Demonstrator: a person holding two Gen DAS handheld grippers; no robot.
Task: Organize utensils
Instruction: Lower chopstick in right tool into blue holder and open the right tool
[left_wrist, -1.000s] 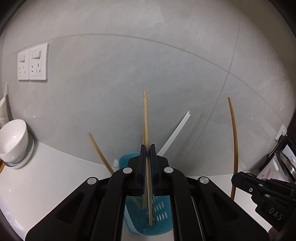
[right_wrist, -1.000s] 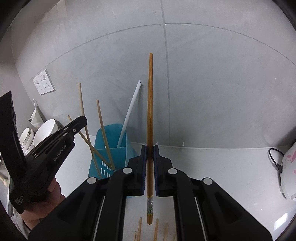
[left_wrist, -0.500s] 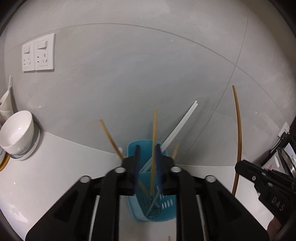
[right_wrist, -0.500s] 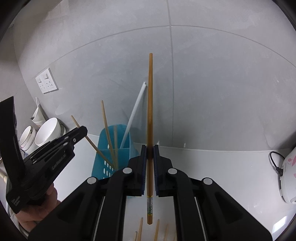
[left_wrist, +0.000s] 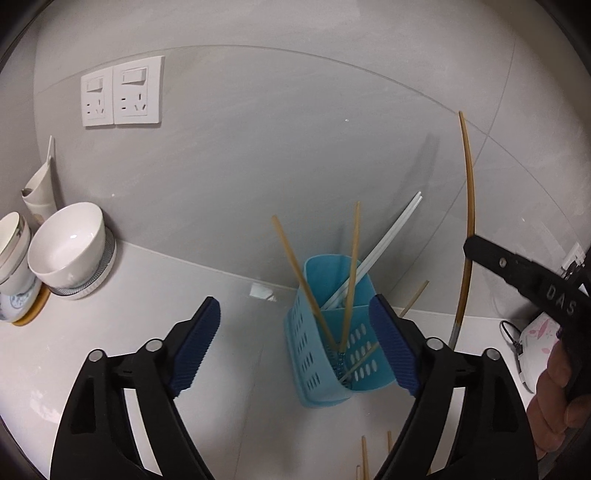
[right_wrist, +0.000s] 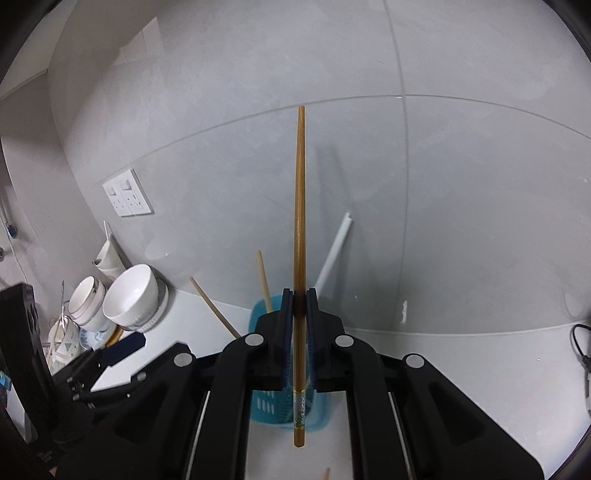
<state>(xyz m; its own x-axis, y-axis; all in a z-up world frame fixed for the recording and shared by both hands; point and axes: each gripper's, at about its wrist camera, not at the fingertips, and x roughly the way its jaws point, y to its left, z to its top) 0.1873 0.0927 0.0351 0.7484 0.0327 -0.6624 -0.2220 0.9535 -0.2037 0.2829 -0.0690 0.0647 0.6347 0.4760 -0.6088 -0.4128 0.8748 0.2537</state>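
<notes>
A light blue slotted utensil holder (left_wrist: 332, 332) stands on the white counter by the wall, with several wooden chopsticks (left_wrist: 351, 273) and a white pair (left_wrist: 380, 247) leaning in it. My left gripper (left_wrist: 295, 343) hangs just in front of it, its jaws opening wide with nothing between the pads. My right gripper (right_wrist: 300, 299) is shut on a darker brown chopstick (right_wrist: 299, 206) held upright above the holder (right_wrist: 264, 406). That chopstick (left_wrist: 468, 206) also shows at the right of the left wrist view.
White bowls (left_wrist: 70, 247) and a cup are stacked at the left by the wall, under a double socket (left_wrist: 122, 96). A white appliance with a cable (left_wrist: 535, 332) sits at the right. Loose chopstick ends (left_wrist: 364, 458) lie on the counter near me.
My left gripper let go of a wooden chopstick, which dropped into the blue holder; the jaws spread wide and drew back. The right gripper shifted over the holder, still holding its chopstick.
</notes>
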